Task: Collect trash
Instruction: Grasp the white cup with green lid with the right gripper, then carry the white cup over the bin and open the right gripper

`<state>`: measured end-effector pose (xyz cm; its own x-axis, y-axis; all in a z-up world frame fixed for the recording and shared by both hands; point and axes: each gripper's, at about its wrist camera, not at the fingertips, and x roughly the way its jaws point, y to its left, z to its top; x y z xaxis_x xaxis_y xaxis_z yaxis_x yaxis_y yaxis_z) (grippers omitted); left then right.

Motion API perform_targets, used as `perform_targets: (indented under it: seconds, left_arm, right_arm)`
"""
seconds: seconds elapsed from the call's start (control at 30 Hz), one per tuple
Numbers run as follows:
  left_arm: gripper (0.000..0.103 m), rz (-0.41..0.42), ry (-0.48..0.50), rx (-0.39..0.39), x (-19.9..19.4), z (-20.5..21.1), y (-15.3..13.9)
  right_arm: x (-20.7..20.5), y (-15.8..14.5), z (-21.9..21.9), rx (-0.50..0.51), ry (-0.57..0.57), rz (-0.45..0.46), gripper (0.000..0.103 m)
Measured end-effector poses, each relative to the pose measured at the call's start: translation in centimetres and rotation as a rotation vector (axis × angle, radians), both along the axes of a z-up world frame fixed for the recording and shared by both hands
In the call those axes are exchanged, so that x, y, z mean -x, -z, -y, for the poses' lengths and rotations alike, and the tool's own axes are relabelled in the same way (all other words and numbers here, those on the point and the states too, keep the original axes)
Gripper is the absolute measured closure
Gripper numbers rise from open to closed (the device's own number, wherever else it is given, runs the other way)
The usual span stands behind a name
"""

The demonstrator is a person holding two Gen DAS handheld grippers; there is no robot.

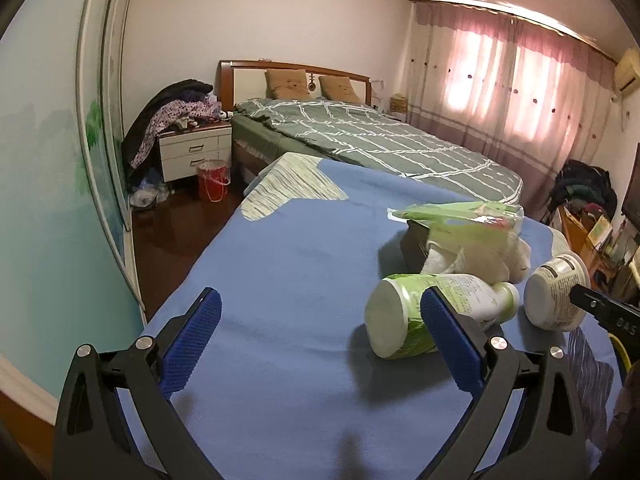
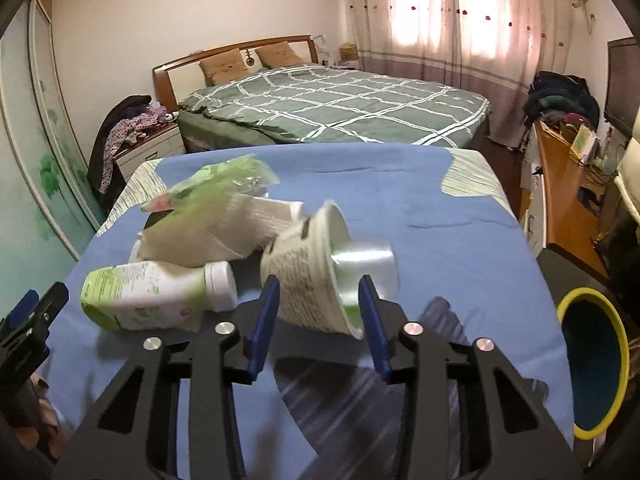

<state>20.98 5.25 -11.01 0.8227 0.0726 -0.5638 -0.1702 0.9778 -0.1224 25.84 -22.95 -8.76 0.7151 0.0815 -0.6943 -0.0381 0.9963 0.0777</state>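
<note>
A pile of trash lies on the blue cloth. A white and green plastic bottle lies on its side; it also shows in the right wrist view. A white paper cup with a foil lid lies tipped between the fingers of my right gripper, which closes on it. The cup shows in the left wrist view. Crumpled tissue and a green plastic wrapper lie behind. My left gripper is open and empty, its right finger in front of the bottle.
A yellow-rimmed bin with a dark inside stands at the right of the table. A bed lies beyond. A red bucket stands by a nightstand. A wooden desk runs along the right.
</note>
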Motion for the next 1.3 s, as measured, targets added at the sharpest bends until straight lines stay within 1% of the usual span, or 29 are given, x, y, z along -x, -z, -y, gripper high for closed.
perform_targets:
  seconds: [0.1,0.17,0.23,0.33,0.57,0.73,0.87,0.93,0.97,1.0,1.07,1.1,1.13,1.17,1.2,1.23,1.27,1.3]
  left_arm:
    - [0.005,0.004,0.004,-0.010,0.0,0.2,0.0]
    - [0.005,0.009,0.009,-0.021,0.4,0.3,-0.2]
    - [0.005,0.014,0.010,-0.027,0.5,0.5,-0.2]
    - [0.005,0.015,0.007,-0.024,0.5,0.5,-0.2]
    - [0.005,0.012,0.004,-0.020,0.4,0.6,-0.1]
    - [0.005,0.015,0.005,-0.028,0.5,0.8,0.0]
    - [0.005,0.014,0.005,-0.027,0.5,0.8,-0.1]
    - [0.005,0.014,0.006,-0.027,0.5,0.8,-0.1]
    - [0.005,0.013,0.007,-0.028,0.5,0.9,0.0]
    - [0.005,0.013,0.007,-0.029,0.6,0.9,-0.1]
    - [0.005,0.012,0.007,-0.029,0.6,0.9,-0.1]
    - [0.005,0.011,0.007,-0.029,0.6,1.0,0.0]
    - [0.005,0.010,0.007,-0.030,0.7,1.0,0.0]
    - [0.005,0.010,0.007,-0.030,0.7,1.1,-0.1]
    - [0.005,0.009,0.008,-0.029,0.7,1.1,-0.1]
    - [0.005,0.007,0.008,-0.028,0.7,1.1,-0.1]
    - [0.005,0.007,0.009,-0.029,0.7,1.2,-0.1]
    - [0.005,0.008,0.009,-0.030,0.8,1.3,-0.1]
  right_arm:
    - [-0.6,0.3,0.2,-0.018,-0.015,-0.015,0.072]
    - [-1.0,0.6,0.1,-0.056,-0.048,-0.037,0.085]
    - [-1.1,1.0,0.3,-0.088,-0.076,-0.054,0.091]
    - [-1.5,1.4,0.6,-0.178,-0.128,-0.067,0.098]
    - [-1.6,0.9,2.7,-0.414,-0.189,-0.049,0.098]
    - [-1.0,-0.2,3.5,-0.533,-0.224,-0.004,0.098]
    - [-1.0,-0.3,5.3,-0.762,-0.267,-0.009,0.098]
    - [-1.1,-0.1,5.9,-0.802,-0.253,-0.013,0.098]
    - [-1.3,0.5,6.2,-0.877,-0.268,-0.038,0.098]
    - [-1.5,0.8,6.5,-0.926,-0.269,-0.054,0.098]
    - [-1.4,1.1,6.9,-0.946,-0.251,-0.054,0.098]
    - [-1.6,1.3,7.1,-1.005,-0.265,-0.065,0.098]
    - [-1.8,1.8,7.4,-1.094,-0.285,-0.092,0.098]
    - [-1.7,1.6,7.6,-1.080,-0.264,-0.090,0.098]
    - [-1.5,1.2,7.7,-1.035,-0.247,-0.070,0.098]
    - [-1.4,1.1,7.9,-1.036,-0.247,-0.059,0.098]
    - [-1.6,1.2,8.0,-1.084,-0.258,-0.077,0.098]
    - [-1.6,1.2,8.0,-1.089,-0.257,-0.081,0.098]
